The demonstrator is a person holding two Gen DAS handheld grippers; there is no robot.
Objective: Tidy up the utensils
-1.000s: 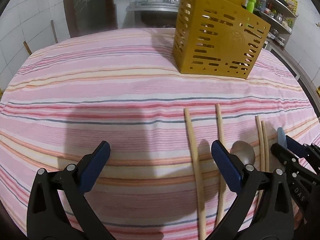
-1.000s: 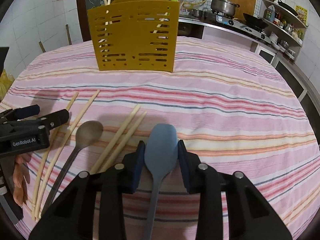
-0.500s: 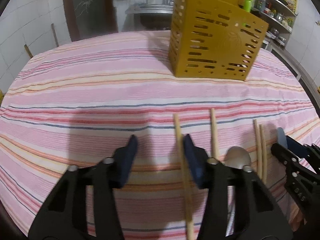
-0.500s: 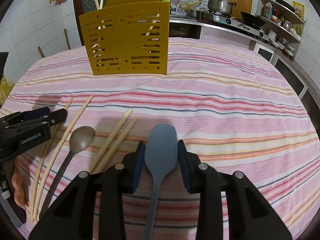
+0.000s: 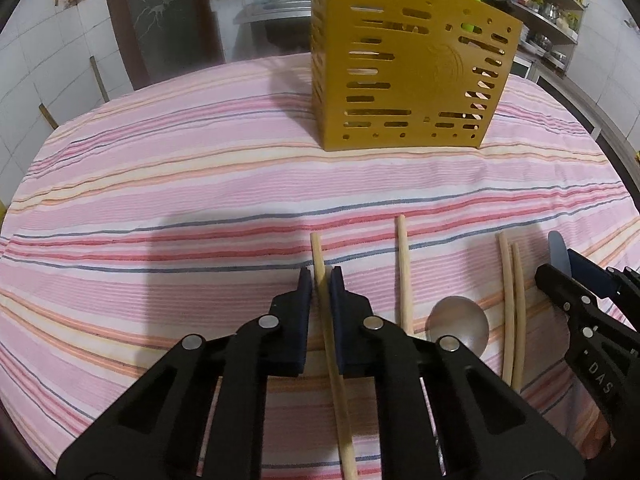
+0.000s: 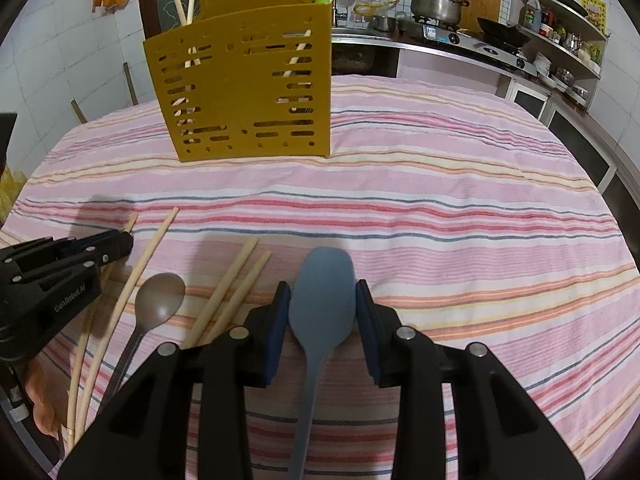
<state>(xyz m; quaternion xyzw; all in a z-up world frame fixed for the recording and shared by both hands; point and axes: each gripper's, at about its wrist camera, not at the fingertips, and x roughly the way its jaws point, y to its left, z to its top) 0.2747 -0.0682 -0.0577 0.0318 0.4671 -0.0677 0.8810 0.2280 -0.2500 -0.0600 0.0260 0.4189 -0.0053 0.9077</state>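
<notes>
A pink striped tablecloth point(image 5: 200, 184) covers the table, and toward its far side stands a yellow slotted utensil holder point(image 5: 404, 80), upright, with chopsticks and a green-handled item poking out of its top. On the near side of the cloth the loose utensils lie in a row. The left gripper point(image 5: 319, 280) has its jaws clamped on a single wooden chopstick point(image 5: 332, 344) at the left end of that row. The right gripper point(image 6: 322, 292) has its pads pressed against both sides of the bowl of a blue spoon point(image 6: 320, 300). Between the two tools lie another chopstick point(image 5: 404, 280), a metal spoon point(image 5: 460, 328) just beside it, and a pair of chopsticks point(image 5: 512, 312) touching side by side.
</notes>
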